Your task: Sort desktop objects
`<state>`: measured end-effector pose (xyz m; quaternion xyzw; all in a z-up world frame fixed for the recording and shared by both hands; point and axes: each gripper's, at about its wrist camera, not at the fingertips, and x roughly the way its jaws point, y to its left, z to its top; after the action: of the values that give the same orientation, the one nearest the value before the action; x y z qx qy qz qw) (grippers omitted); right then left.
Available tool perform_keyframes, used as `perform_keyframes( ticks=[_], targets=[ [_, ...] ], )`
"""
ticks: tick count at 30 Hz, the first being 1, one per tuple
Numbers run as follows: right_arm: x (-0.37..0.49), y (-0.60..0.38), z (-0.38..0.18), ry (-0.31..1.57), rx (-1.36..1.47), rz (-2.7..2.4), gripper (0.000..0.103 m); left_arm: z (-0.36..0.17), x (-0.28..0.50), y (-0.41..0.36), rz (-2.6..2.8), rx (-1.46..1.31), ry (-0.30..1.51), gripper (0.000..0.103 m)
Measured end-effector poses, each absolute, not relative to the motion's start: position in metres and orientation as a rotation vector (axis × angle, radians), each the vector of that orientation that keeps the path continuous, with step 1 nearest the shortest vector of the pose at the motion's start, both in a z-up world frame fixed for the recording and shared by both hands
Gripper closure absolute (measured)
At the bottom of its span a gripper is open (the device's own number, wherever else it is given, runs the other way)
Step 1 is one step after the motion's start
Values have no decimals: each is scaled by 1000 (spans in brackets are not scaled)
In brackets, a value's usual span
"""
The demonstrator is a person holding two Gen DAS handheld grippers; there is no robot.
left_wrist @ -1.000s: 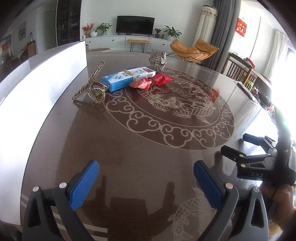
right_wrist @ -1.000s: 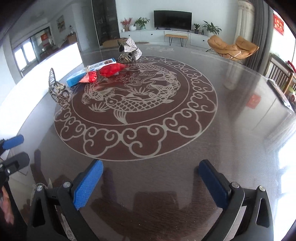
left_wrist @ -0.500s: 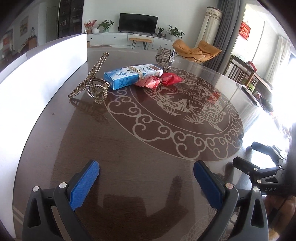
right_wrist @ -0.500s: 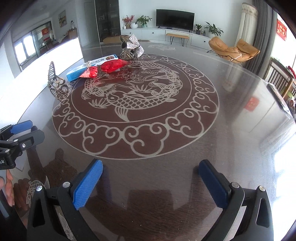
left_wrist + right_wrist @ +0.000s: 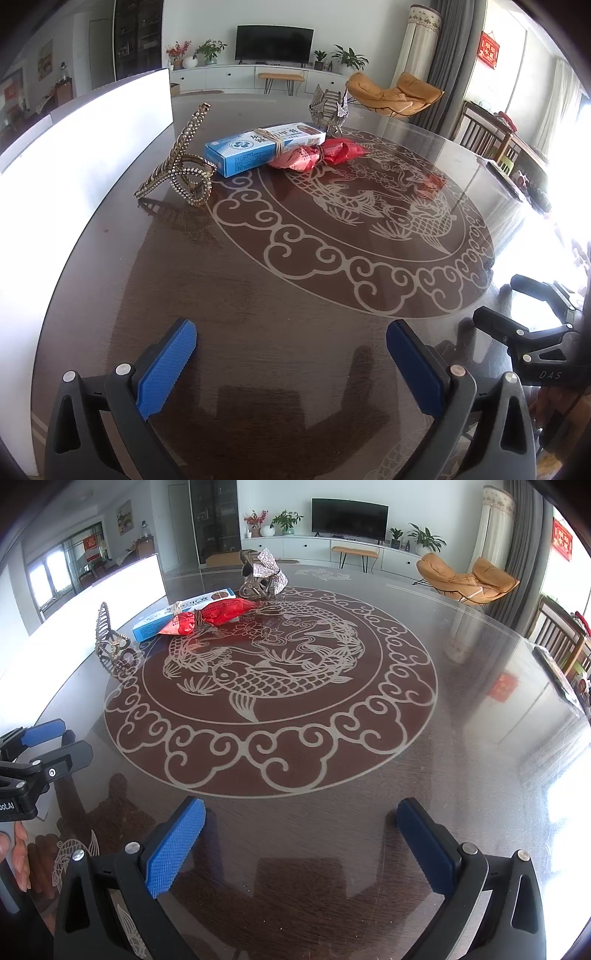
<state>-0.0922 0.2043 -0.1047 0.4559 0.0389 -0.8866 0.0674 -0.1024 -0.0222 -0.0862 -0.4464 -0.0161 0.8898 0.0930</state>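
On the dark round table lie a gold rhinestone hair clip, a blue-and-white box bound with a rubber band, a red wrapped packet and a silver foil ornament, all at the far left side. The right wrist view shows the same hair clip, box, red packet and ornament. My left gripper is open and empty over the near table. My right gripper is open and empty too, well short of the objects.
A white panel runs along the table's left edge. The right gripper's black body shows at the left view's right edge, with a hand below it. Chairs stand past the table's right side.
Both grippers have advanced over the table toward the objects, which now look larger and nearer. Both stayed open. Nothing on the table has moved.
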Motion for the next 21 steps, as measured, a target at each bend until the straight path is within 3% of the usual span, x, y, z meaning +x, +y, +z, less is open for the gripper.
perform_keyframes(
  ticks=[10, 21],
  targets=[
    [-92, 204, -105, 117, 1374, -2672, 0, -91, -103, -8, 2663, -1384, 114, 0],
    [-92, 204, -105, 117, 1374, -2671, 0, -91, -103, -9, 2651, -1378, 115, 0]
  ],
)
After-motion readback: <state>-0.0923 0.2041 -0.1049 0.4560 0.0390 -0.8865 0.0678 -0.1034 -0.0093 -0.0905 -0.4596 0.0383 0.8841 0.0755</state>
